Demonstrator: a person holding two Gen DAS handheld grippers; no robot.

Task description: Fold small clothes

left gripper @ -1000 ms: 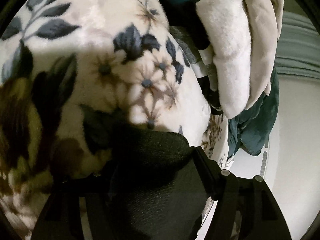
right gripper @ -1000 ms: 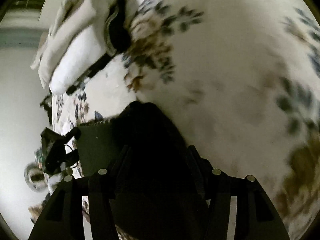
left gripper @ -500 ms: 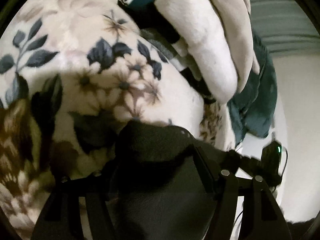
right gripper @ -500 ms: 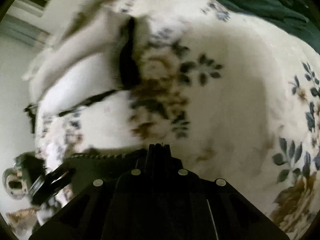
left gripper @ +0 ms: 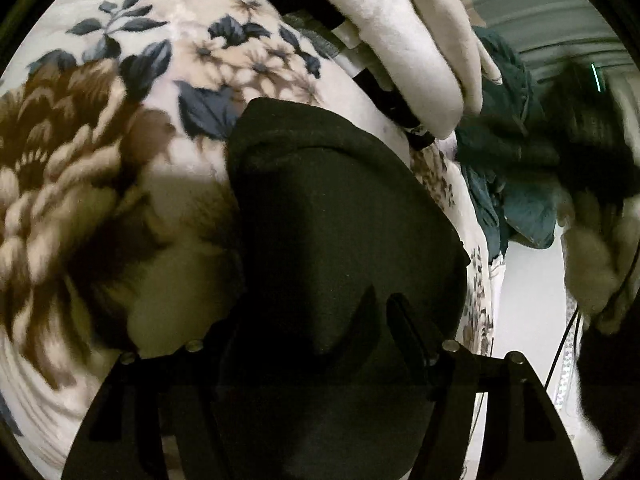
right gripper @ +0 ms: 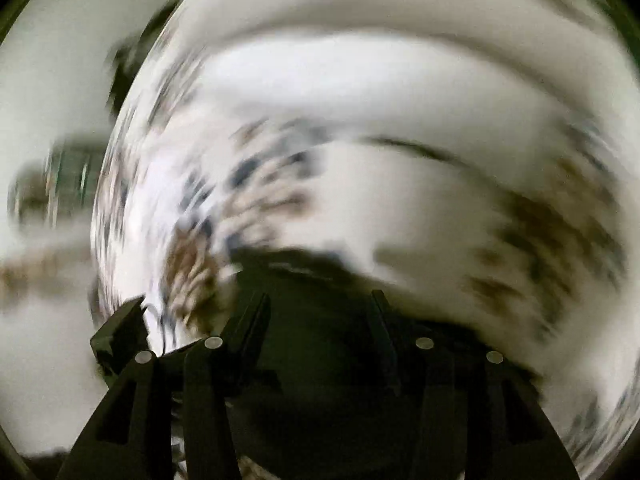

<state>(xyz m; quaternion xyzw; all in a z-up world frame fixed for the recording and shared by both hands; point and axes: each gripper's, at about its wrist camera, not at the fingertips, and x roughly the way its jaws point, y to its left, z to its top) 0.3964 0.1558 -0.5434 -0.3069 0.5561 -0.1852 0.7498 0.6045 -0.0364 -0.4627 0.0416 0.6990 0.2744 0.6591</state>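
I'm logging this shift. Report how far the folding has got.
Done: folded pieces, a cream garment on top, sit stacked on the floral blanket. In hand: a dark garment lies between the fingers of the left gripper; the right gripper also has dark cloth between its fingers, but blur hides any grip. Left: finishing this piece, plus the crumpled teal cloth beyond the stack.

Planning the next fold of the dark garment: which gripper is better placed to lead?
Probably left. The left gripper has the dark garment steady on the floral blanket; the right gripper view is motion-blurred.
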